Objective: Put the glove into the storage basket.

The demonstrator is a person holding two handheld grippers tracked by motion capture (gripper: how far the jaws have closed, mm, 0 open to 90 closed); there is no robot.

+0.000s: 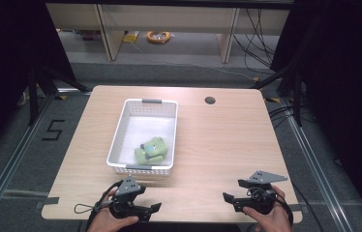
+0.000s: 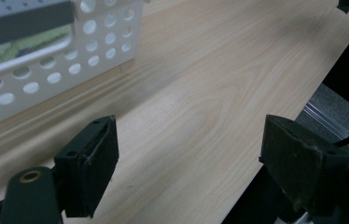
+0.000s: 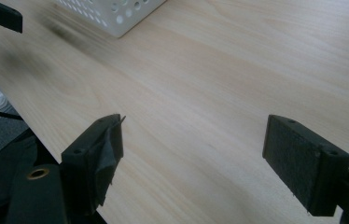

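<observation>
On the light wooden table [image 1: 218, 145] stood one white perforated plastic basket [image 1: 119, 129], its long axis running from the near edge toward the far edge. Inside it, at the near end, lay one green knitted item [image 1: 150, 150], apparently a folded pair of gloves, though the exact count could not be told. Two handheld grippers rested at the near table edge, well apart. The left gripper [image 1: 147, 210] sat just in front of the basket, jaws spread wide and holding nothing. The right gripper [image 1: 231, 198] pointed left, jaws likewise wide apart and empty.
</observation>
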